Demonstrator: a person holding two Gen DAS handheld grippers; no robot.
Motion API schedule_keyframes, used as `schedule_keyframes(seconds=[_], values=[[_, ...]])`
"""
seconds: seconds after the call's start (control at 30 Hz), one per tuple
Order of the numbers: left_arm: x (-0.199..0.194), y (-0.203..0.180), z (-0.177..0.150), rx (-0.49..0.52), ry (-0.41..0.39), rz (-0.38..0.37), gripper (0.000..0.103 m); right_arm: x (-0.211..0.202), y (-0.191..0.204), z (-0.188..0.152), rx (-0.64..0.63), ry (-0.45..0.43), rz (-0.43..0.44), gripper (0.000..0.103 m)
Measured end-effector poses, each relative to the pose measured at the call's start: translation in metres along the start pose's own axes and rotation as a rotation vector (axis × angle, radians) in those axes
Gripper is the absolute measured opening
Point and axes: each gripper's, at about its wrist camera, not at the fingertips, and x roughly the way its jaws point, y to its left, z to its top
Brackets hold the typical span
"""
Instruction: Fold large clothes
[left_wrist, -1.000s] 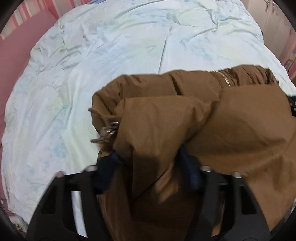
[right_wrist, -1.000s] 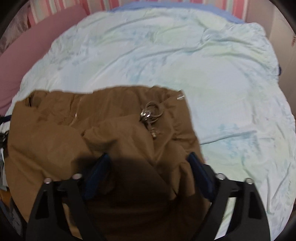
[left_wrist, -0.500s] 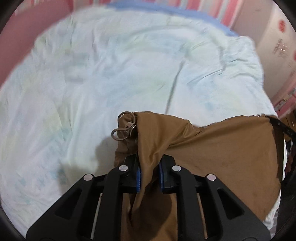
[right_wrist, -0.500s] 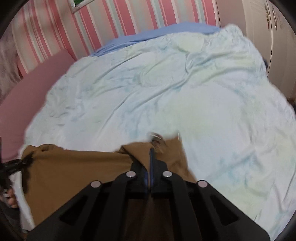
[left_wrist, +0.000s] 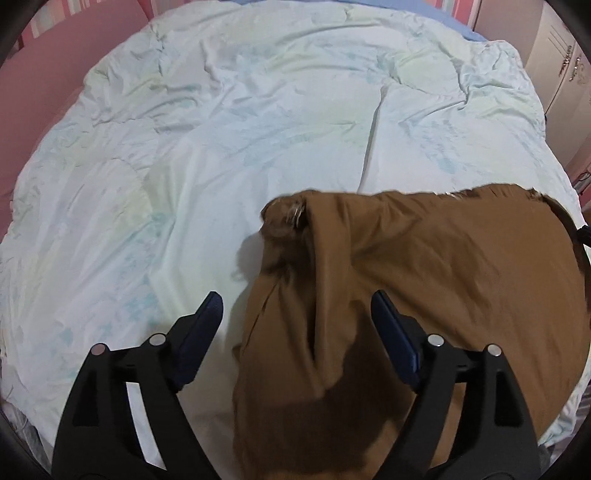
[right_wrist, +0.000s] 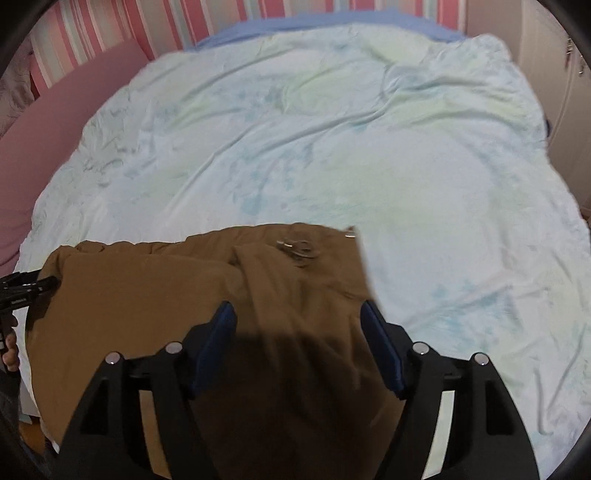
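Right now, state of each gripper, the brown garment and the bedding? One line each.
left gripper: open, fingers apart astride a raised fold of cloth, not clamped.
right gripper: open, fingers wide apart over the cloth.
brown garment: released, lying bunched and creased at the near edge of the bed, not folded flat.
metal rings: lying on the garment's far edge, blurred.
pale blue duvet: spread over the bed, wrinkled.

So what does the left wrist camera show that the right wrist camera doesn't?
Only the left wrist view shows the open left gripper over the garment's left edge and a crease in the quilt. Only the right wrist view shows the open right gripper, striped wall and blue sheet. Both show the brown garment, its metal rings and pale quilt.
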Motion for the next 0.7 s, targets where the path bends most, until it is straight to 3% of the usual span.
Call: schedule_keyframes(seconds=[0.1,0.2,0.47,0.57,0.7], values=[[-0.023,-0.001,-0.028,0.018,-0.035,0.013,0.086,-0.011,-0.016,-0.011,-0.006,0.010,-0.053,0.071],[-0.039,-0.006,-0.053,0.004,-0.063,0.013,0.099,-0.027,-0.019,-0.039,-0.003,-0.013,-0.071,0.071],[-0.097,-0.048,-0.112,0.033,-0.177,0.007,0.100,-0.077,0.023,-0.119,0.034,-0.095,0.006,0.081],[-0.102,-0.061,-0.121,-0.012,-0.187,-0.021,0.100,-0.090,0.035,-0.129,0.066,-0.108,0.028,0.089],[-0.095,-0.073,-0.124,-0.037,-0.170,-0.029,0.100,-0.095,0.053,-0.133,0.084,-0.123,0.014,0.089]])
